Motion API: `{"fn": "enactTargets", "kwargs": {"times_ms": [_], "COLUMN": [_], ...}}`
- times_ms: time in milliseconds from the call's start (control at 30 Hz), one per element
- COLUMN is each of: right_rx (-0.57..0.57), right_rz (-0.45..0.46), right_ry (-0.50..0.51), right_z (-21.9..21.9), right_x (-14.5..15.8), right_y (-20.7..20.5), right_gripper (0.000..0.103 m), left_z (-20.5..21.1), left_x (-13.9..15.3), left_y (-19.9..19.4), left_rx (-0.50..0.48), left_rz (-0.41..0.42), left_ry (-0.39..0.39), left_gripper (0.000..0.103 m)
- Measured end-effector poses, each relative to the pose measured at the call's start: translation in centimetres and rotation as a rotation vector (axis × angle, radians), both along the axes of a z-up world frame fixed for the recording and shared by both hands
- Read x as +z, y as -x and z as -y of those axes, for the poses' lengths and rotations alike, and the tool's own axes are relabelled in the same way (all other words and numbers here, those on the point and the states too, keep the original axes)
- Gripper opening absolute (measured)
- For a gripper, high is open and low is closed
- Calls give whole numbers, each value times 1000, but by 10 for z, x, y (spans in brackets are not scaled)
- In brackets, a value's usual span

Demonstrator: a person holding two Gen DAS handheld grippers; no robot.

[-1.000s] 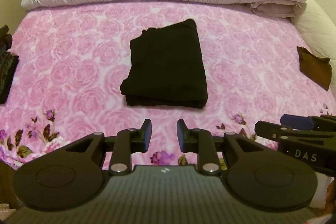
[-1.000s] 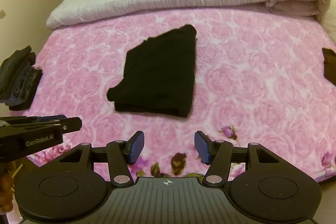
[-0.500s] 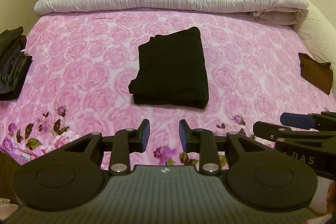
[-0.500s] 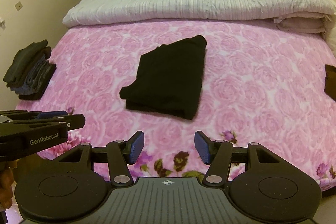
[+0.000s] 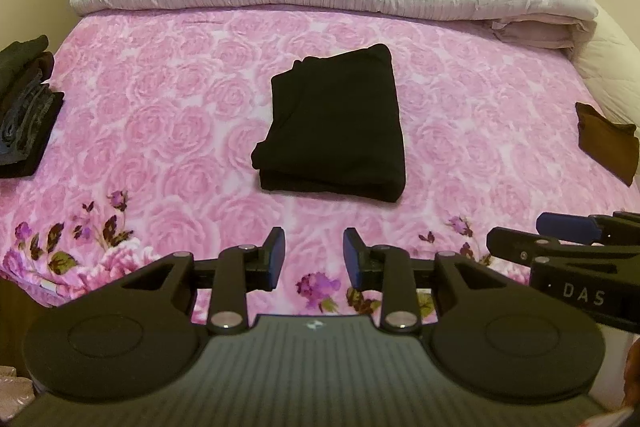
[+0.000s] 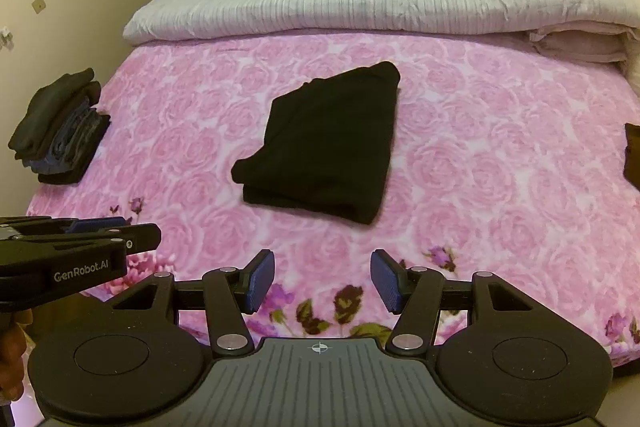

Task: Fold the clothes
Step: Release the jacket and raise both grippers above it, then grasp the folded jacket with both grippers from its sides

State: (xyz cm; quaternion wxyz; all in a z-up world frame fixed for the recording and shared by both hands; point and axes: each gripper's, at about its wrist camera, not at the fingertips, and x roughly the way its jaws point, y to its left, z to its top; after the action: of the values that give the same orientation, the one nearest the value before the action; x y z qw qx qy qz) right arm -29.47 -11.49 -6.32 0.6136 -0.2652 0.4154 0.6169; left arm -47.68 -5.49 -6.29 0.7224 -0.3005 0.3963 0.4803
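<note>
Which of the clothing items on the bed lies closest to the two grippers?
The folded black garment mid-bed, straight ahead of both open grippers; the dark stack sits at the left edge, the brown piece at the right.

Lettering on my right gripper (image 5: pixel 560 247): "DAS" in pale capitals on its black side wall, seen from my left wrist, off to the right of my left fingers.
Lettering on my left gripper (image 6: pixel 100 231): "GenRobot.AI" in pale type on its black side wall, seen from my right wrist, off to the left of my right fingers.
Mark behind my left fingers: a small pale emblem on the ribbed grey housing, too small for me to read.
Mark behind my right fingers: a small crosshair sign on the same kind of ribbed housing.
Elsewhere: I can read nothing more.
</note>
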Motion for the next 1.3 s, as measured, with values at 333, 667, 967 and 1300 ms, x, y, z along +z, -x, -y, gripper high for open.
{"fn": "enactTargets", "kwargs": {"times_ms": [333,667,967,1300], "right_rx": [-57,-363,-548,-838], "right_rz": [-37,-295,-462,-850], "right_ry": [85,184,239,65], "right_z": [-56,-101,-122,-118], "right_x": [-34,-98,-167,-253], "right_y": [-16,-58,-77,-109], "right_gripper": [57,57,57,57], "left_z": [-82,-199,-256,-261], "left_x": [-33,-105,-214,-294], "left_y": [26,55,79,86], "left_rx": [10,18,247,536], "left_rz": [192,318,503,785], "left_ry": [143,325,509,611], "left_gripper": [30,30,35,36]}}
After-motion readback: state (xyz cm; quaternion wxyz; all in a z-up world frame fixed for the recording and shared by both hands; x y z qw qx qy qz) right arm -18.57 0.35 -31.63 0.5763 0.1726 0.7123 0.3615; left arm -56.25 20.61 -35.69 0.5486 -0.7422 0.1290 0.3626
